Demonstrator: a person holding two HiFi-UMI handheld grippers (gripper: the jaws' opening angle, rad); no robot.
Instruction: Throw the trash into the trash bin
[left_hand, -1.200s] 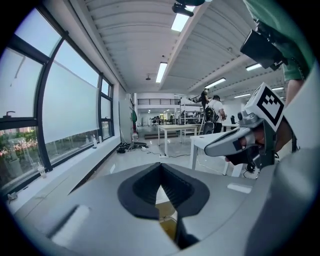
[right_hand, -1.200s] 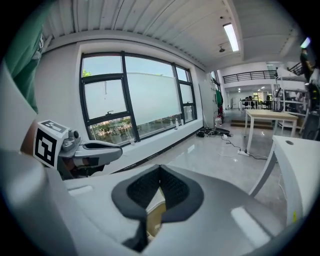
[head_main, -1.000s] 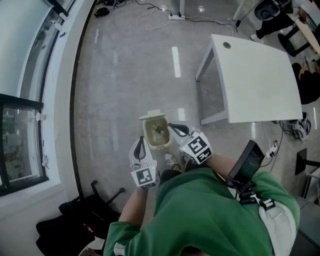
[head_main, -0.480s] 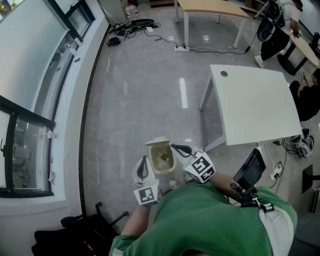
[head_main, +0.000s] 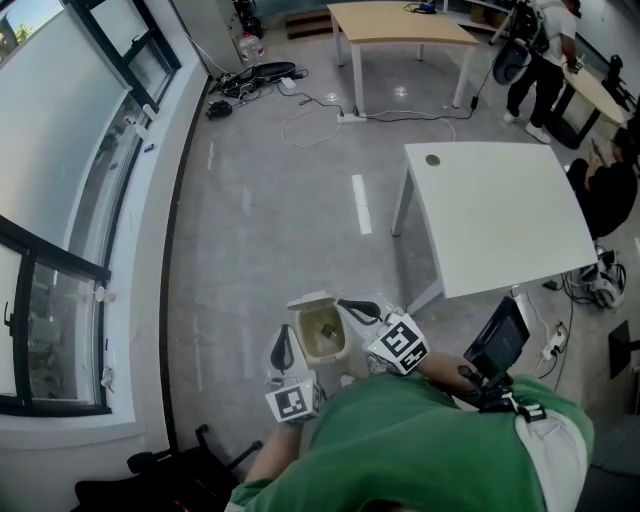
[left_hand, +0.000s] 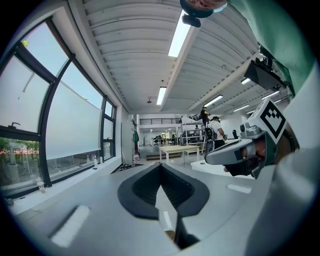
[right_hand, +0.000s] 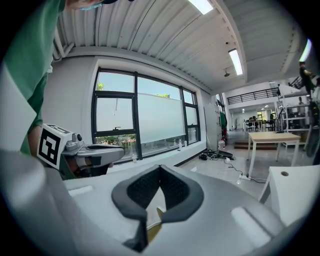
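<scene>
1. Both grippers have risen since a second ago, and the head view has tipped up to take in more of the room; the trash bin (head_main: 322, 357) stands in the same spot on the grey floor (head_main: 250, 230)
2. That bin is a small beige tub, upright, with its lid (head_main: 308, 299) flipped back at the far rim; inside lies the trash (head_main: 327, 330), a small dark scrap on the tan bottom
3. Left gripper (head_main: 284, 332) is clenched, its jaw tips meeting with nothing between them; it hangs just beside the bin's left wall, not touching it
4. Right gripper (head_main: 342, 304) is clenched the same way and is also empty; it sits just beside the bin's far right corner
5. So the trash lies in the bin between the two grippers and below them, held by neither; each gripper view looks level across the room, with only a tan sliver showing beneath the closed jaws
6. Beyond the bin to the right stands a white table (head_main: 500, 210), well apart from both grippers
</scene>
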